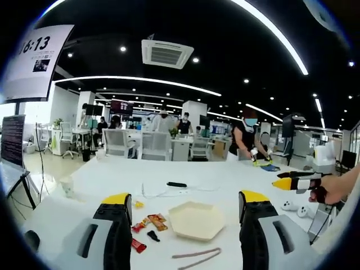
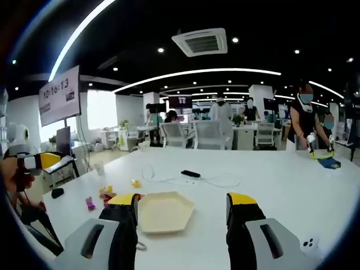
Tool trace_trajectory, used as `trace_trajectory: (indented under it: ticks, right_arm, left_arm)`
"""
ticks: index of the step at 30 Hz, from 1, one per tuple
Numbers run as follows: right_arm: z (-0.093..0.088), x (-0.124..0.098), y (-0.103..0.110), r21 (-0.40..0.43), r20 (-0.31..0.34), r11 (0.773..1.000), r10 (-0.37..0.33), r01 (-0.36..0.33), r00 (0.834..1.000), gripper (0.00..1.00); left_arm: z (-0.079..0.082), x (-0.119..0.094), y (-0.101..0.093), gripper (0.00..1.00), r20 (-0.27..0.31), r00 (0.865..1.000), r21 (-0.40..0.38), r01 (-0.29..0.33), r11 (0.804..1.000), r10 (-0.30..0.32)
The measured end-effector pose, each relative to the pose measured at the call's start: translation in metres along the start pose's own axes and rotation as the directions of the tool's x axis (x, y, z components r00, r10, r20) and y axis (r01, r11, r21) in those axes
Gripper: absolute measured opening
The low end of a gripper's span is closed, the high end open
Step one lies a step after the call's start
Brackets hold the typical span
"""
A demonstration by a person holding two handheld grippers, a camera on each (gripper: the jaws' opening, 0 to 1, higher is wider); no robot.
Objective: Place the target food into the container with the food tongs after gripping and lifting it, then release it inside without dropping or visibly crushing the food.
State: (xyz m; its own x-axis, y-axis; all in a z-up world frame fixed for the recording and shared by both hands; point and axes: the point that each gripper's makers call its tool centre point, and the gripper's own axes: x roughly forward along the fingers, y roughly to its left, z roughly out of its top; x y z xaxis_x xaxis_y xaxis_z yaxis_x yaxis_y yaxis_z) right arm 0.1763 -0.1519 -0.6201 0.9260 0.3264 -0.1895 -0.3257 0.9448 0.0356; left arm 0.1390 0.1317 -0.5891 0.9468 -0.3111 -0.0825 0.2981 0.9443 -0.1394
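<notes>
One cream hexagonal plastic tray (image 1: pixel 197 220) lies on the white worktop (image 1: pixel 208 183), between both grippers' spread jaws. One pair of grey food tongs (image 1: pixel 196 258) lies just in front of the tray. Several small wrapped food items (image 1: pixel 149 223), red and orange, lie left of the tray. Left gripper (image 1: pixel 187 212): jaws wide apart, nothing held. Right gripper (image 2: pixel 181 215): jaws wide apart, nothing held. One black remote-shaped object (image 1: pixel 176 184) lies beyond the tray.

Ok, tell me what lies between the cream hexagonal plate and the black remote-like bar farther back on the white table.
In the right gripper view, a thin white cable loops across the white table between the cream hexagonal plate and the black bar; otherwise bare tabletop.
</notes>
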Motion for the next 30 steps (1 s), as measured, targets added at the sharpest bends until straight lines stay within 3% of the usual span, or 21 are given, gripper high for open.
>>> trace_trajectory:
  ticks: [9, 18, 30]
  right_arm:
    - [-0.003, 0.000, 0.005, 0.002, -0.013, 1.000, 0.017, -0.017, 1.000, 0.66]
    - [-0.005, -0.005, 0.005, 0.002, -0.018, 1.000, 0.013, -0.013, 1.000, 0.65]
    - [-0.013, -0.008, 0.008, 0.020, -0.041, 1.000, 0.018, -0.017, 0.999, 0.66]
  left_arm:
    - [-0.009, -0.004, 0.010, 0.78, -0.014, 1.000, -0.010, -0.025, 1.000, 0.025]
    - [-0.021, -0.002, 0.005, 0.77, -0.049, 0.999, 0.014, -0.001, 1.000, 0.002]
    - [-0.040, -0.008, 0.007, 0.63, -0.119, 0.993, 0.015, -0.004, 1.000, 0.005]
